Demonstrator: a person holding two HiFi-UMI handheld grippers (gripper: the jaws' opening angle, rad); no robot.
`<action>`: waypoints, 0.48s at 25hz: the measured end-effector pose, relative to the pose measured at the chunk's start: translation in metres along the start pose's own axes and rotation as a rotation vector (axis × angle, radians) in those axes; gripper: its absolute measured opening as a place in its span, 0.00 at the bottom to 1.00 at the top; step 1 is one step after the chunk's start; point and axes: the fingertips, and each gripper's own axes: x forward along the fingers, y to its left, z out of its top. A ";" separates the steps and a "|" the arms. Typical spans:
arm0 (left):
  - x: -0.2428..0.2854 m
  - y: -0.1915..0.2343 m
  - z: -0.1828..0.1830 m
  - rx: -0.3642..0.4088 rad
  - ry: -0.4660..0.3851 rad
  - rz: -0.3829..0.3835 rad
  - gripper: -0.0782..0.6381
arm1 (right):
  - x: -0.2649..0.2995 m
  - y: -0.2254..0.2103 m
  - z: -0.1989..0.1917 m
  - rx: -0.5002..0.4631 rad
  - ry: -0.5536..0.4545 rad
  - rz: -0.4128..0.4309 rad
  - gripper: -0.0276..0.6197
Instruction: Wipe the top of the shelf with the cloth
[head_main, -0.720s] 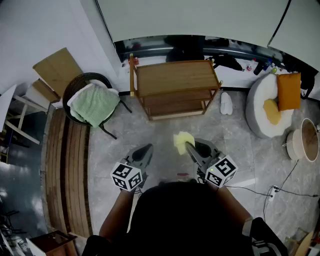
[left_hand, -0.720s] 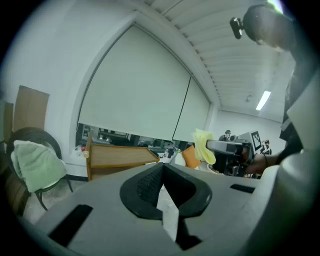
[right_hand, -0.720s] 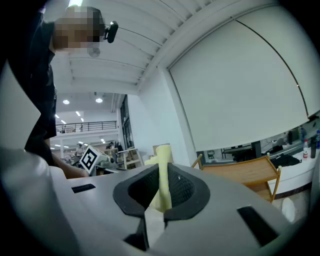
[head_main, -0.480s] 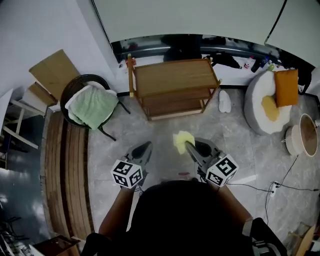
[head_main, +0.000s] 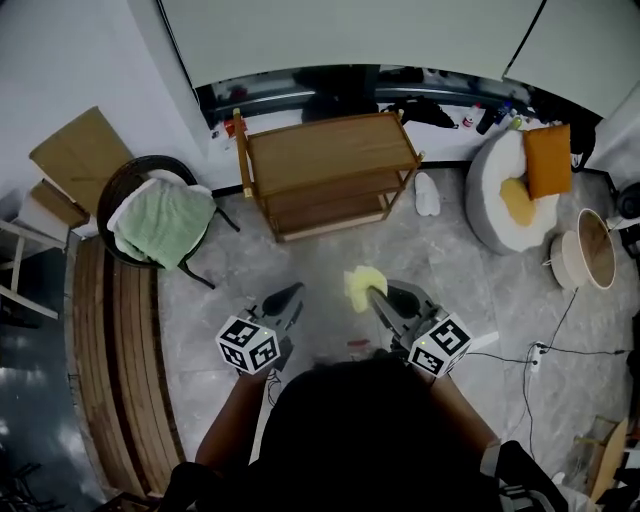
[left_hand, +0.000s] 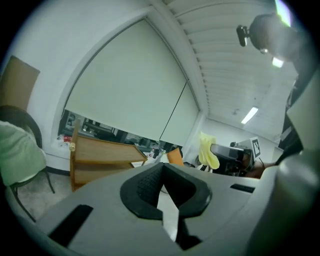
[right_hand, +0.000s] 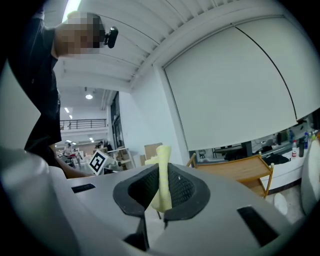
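I'm still standing back from the wooden shelf (head_main: 330, 152), and it's sliding a touch leftward in my head view, so I'm only lining up and no wiping is happening yet. My right hand-held gripper (head_main: 372, 293) is still clenching the yellow cloth (head_main: 362, 281), carrying it over the floor (head_main: 320, 260), well apart from the shelf top. My left hand-held gripper (head_main: 290, 296) is riding along clenched on nothing. No brand or writing is showing, only square patterns on the marker cubes (head_main: 248, 347).
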 end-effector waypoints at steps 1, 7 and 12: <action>-0.001 0.000 -0.002 -0.019 -0.003 -0.024 0.12 | 0.001 0.002 -0.002 0.006 0.007 -0.002 0.11; -0.014 -0.004 -0.012 -0.057 -0.020 -0.084 0.12 | 0.011 0.009 -0.016 0.031 0.074 0.018 0.11; -0.019 0.013 -0.023 -0.118 -0.029 -0.032 0.12 | 0.034 -0.014 -0.020 0.097 0.087 0.044 0.11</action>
